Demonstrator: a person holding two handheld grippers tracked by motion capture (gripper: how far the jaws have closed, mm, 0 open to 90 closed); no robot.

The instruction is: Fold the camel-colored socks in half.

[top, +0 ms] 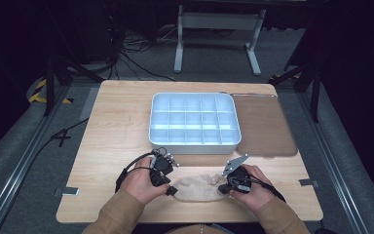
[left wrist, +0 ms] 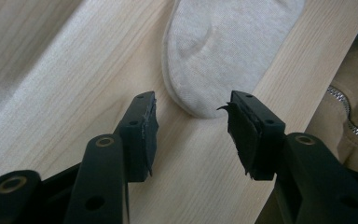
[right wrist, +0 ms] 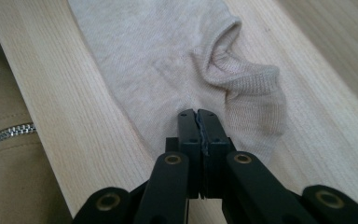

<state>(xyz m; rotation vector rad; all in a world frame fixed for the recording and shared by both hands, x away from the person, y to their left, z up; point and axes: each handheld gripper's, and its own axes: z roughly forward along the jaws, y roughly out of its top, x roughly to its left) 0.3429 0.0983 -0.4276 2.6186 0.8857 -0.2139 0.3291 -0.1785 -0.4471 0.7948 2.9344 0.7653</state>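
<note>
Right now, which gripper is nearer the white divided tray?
Left. The left gripper is just below the tray's front left corner; the right gripper, at the sock's other end, sits slightly farther from its front edge.

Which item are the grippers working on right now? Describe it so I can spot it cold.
On the wooden table, look at the near edge, in front of the white compartment tray. Between the two hands lies a beige ankle sock, flat, soft and crumpled at its cuff, the one fabric item there.
</note>
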